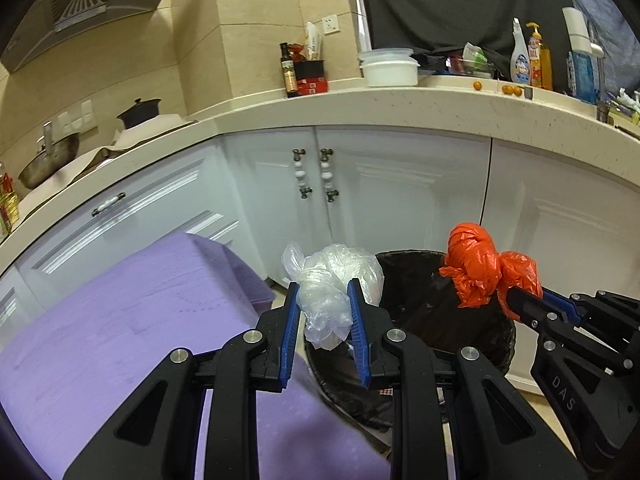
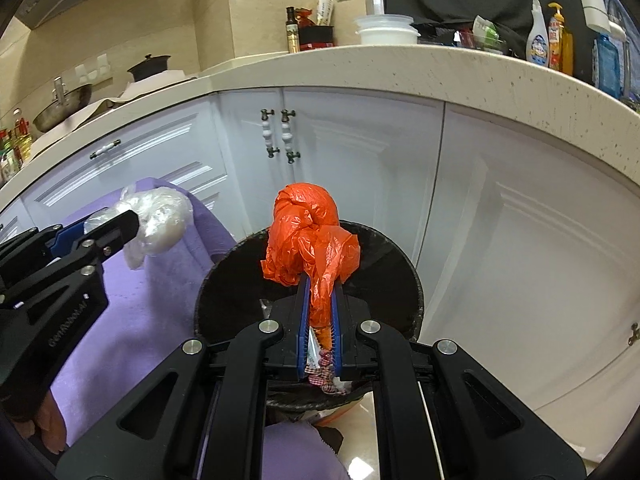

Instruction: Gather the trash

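Observation:
My left gripper (image 1: 323, 289) is shut on a crumpled clear plastic bag (image 1: 334, 280), held at the left rim of a round trash bin (image 1: 492, 344) lined with black plastic. From the right wrist view the same clear plastic bag (image 2: 160, 220) and the left gripper (image 2: 134, 222) hang over the purple cloth to the left of the trash bin (image 2: 224, 280). My right gripper (image 2: 319, 280) is shut on a knotted orange plastic bag (image 2: 308, 232), held above the bin's opening. In the left wrist view that orange plastic bag (image 1: 476, 268) sits at the right gripper (image 1: 506, 294). Some trash lies inside the bin.
A purple cloth (image 1: 132, 320) covers a surface left of the bin. White cabinet doors (image 1: 384, 192) stand close behind it under a curved stone counter (image 1: 360, 108) that carries bowls, bottles and small oranges. A wok and a pot sit at the far left.

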`<state>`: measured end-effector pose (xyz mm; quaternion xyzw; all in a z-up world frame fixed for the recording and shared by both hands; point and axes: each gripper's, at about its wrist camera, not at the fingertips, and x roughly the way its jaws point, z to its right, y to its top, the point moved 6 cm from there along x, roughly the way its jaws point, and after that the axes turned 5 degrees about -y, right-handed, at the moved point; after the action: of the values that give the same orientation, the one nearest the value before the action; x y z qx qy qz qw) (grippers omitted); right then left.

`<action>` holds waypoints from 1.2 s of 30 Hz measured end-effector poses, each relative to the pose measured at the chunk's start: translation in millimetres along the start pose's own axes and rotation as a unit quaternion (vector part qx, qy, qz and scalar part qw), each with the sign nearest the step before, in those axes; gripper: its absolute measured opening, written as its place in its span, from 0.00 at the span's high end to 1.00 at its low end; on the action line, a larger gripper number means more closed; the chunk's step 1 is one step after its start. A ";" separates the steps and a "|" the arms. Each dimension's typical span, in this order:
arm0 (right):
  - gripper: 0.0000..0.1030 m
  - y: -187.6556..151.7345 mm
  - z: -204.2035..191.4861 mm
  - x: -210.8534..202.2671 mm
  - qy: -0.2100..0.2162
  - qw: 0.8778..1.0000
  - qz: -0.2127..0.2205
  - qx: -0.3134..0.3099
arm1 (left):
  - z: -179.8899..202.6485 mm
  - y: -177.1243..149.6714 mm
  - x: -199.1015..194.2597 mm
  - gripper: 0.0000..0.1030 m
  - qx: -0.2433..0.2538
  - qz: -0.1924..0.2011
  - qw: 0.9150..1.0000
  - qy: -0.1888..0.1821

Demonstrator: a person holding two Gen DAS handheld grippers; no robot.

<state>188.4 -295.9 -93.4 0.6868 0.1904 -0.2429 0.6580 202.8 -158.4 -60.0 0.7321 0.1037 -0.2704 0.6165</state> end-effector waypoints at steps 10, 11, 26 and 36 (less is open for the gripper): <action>0.64 1.3 10.6 24.9 -0.013 1.000 -0.008 0.015 | 4.9 -2.7 29.8 0.60 -0.007 -0.019 1.000 0.006; 0.64 0.9 11.3 25.9 -0.014 1.000 -0.008 0.015 | 3.8 -3.8 31.4 0.57 -0.012 -0.023 1.000 0.005; 0.55 -0.2 13.5 9.5 -0.029 0.999 0.001 0.017 | 2.3 -4.2 16.3 0.43 -0.013 -0.018 1.000 -0.001; 0.49 -5.3 8.6 -28.2 -0.031 0.999 0.015 0.016 | -14.1 -13.3 -24.5 0.36 -0.021 -0.001 1.000 -0.003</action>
<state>161.7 -302.5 -81.3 0.6920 0.1555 -0.2570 0.6564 179.8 -137.5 -57.0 0.7183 0.1087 -0.2709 0.6315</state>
